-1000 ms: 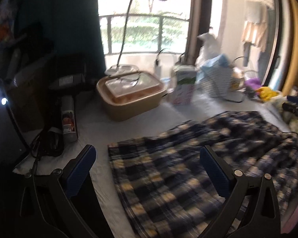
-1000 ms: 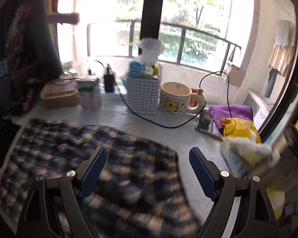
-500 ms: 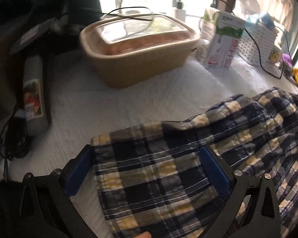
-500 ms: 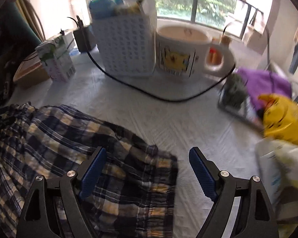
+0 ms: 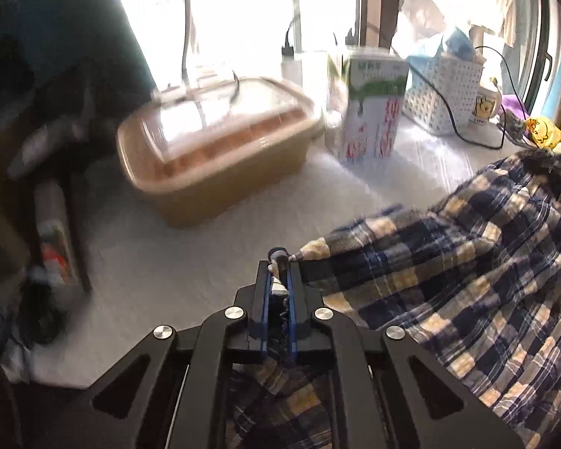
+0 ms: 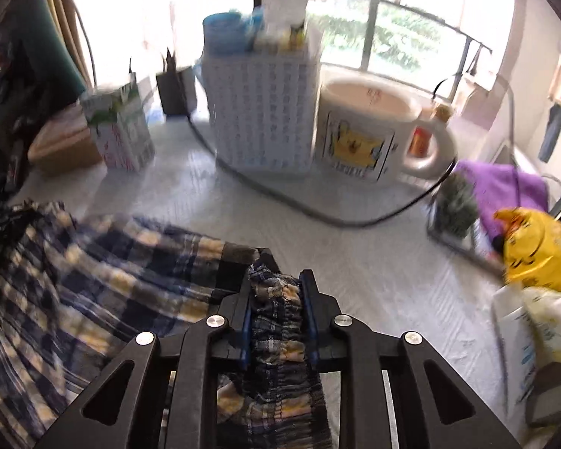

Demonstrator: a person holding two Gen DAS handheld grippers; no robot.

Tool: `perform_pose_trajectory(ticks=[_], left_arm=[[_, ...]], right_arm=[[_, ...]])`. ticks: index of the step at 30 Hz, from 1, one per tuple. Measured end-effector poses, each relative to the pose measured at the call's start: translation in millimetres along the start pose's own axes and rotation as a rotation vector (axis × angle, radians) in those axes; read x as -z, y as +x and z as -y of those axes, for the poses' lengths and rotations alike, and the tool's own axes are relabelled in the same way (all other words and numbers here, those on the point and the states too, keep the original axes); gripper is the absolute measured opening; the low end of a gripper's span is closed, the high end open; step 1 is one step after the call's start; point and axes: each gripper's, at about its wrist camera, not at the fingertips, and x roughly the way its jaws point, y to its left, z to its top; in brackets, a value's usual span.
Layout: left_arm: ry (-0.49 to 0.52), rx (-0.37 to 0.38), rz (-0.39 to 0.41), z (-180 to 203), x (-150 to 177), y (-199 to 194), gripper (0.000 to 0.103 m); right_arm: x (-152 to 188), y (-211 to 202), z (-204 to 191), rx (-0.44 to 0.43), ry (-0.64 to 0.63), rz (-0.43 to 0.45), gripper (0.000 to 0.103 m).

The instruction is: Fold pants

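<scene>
bare cloth [image 6: 374, 273] ahead; tub [image 5: 213, 146], basket [image 6: 261, 112], mug [image 6: 370, 131] behind

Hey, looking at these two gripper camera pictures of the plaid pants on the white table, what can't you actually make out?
- Left wrist view: most of the navy and yellow plaid pants run off the right edge; the left gripper frame hides the pinched part below the jaws.
- Left wrist view: print on the white and green carton is blurred.
- Right wrist view: the right gripper jaws are closing on bunched cloth; the pants' full outline is blurred.
- Right wrist view: the white perforated basket contents are washed out by window glare.
</scene>
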Motion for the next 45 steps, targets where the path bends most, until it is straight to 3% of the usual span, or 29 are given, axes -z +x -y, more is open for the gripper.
perform_pose_trajectory(ticks=[4, 9, 16, 18, 20, 23, 25, 26, 27, 35, 45], left_arm=[[0.052, -0.02, 0.062, 2.4, -36.5, 7.8, 0.006], [0.134, -0.05, 0.128, 8.6, -67.1, 7.2, 0.006], [0.164, -0.058, 0.073, 14.2, -75.6, 39.0, 0.013], [0.134, -0.059, 0.07, 8.2, -76.7, 35.6, 0.041], [0.099, -0.032, 0.091, 0.8, -75.1, 21.7, 0.06], [0.069, -0.021, 0.103, -8.9, -63.2, -3.0, 0.066], [0.046, -0.006, 0.096, -13.2, -52.6, -17.2, 0.068], [0.034, -0.003, 0.09, -15.7, -46.4, -22.0, 0.069], [0.015, 0.0, 0.083, -19.3, -38.1, -27.4, 0.07], [-0.139, 0.098, 0.062, -21.9, 16.5, -69.9, 0.07], [-0.214, 0.242, 0.001, 10.8, 78.4, -92.8, 0.071]], right_arm=[[-19.5, -19.3, 11.7, 0.057, 0.026, 0.095, 0.021], [-38.2, -22.0, 37.0, 0.103, 0.092, 0.153, 0.02], [-38.6, 16.3, 57.1, 0.168, 0.106, 0.095, 0.02], [-33.9, 28.4, 59.6, 0.184, 0.107, 0.053, 0.02], [-31.1, 35.1, 61.0, 0.184, 0.103, 0.016, 0.02], [-31.7, 28.8, 62.4, 0.177, 0.107, 0.026, 0.028], [-34.4, 15.7, 62.6, 0.18, 0.105, 0.055, 0.045], [-34.5, 8.7, 60.7, 0.182, 0.104, 0.071, 0.071], [-34.0, -1.8, 59.6, 0.178, 0.106, 0.097, 0.087], [-11.4, -61.1, 50.1, 0.171, 0.079, 0.143, 0.087], [73.5, -108.5, 45.4, 0.14, 0.058, 0.069, 0.084]])
